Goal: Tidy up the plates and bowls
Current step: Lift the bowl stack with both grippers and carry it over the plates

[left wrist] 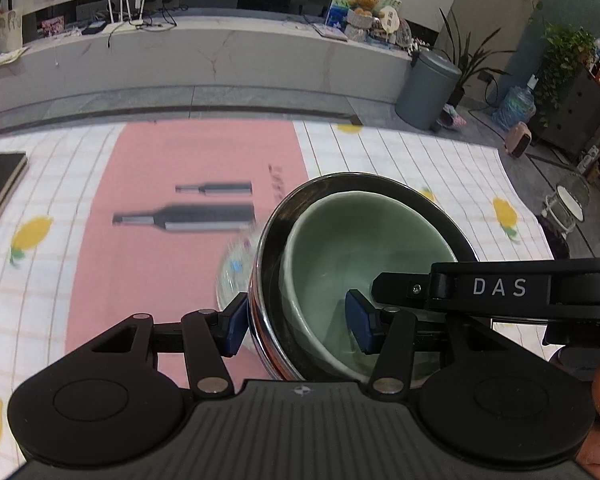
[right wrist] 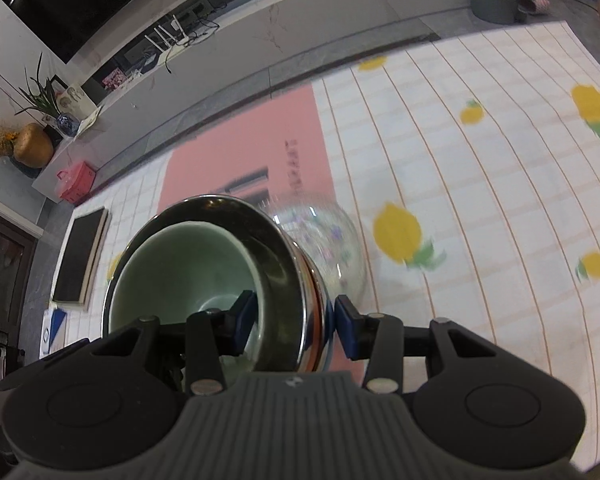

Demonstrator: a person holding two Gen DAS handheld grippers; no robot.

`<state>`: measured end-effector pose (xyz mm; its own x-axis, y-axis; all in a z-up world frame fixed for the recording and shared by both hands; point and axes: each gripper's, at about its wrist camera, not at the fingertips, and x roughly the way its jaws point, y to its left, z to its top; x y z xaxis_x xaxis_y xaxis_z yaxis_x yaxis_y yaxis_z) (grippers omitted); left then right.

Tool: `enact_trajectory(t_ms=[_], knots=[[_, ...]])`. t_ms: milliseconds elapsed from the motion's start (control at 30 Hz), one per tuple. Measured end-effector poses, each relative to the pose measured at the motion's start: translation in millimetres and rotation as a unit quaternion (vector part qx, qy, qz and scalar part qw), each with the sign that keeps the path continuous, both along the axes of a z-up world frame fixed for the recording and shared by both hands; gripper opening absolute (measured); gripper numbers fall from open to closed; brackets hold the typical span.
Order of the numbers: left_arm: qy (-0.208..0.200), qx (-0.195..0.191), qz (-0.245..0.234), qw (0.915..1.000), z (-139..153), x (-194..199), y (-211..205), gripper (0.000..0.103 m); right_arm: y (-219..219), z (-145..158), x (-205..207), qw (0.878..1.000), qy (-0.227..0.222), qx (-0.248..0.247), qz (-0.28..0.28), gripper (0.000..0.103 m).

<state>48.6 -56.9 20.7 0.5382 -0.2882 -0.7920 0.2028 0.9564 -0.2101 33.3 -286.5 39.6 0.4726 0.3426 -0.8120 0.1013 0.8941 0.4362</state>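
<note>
The cloth (left wrist: 420,168) lies below a glass bowl (right wrist: 324,240), over which the steel bowl (left wrist: 268,320) hangs with the green bowl (left wrist: 364,248) nested inside. Both tongs clamp opposite walls of the pair — left gripper (left wrist: 300,320), right gripper (right wrist: 296,324) — so move them level and together, lest the stack tip

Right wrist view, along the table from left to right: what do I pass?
Dark book → green bowl nested in the steel bowl → patterned glass bowl behind it → big yellow lemon print on the tablecloth.
</note>
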Motion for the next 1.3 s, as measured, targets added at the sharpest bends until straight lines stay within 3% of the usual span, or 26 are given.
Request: enact_trajectory(t_ms=[200,433,900,1300], knots=[[-0.006,-0.003,0.003,1.0000,-2,31,4,0.059,5,0,35,1.000,-0.006,-0.004,-0.001,0.043],[0.012,-0.014,-0.002,0.9998,-26,53,5,0.059,7,-21,57,1.000,0.011,-0.020,0.000,0.043],[0.043,-0.031,-0.006,0.9986,-61,71,17,0.059,21,-52,74,0.998,0.041,-0.049,0.009,0.043],[0.034,-0.026,-0.013,0.9990,-62,69,15,0.059,20,-54,73,0.998,0.040,-0.042,0.007,0.044]])
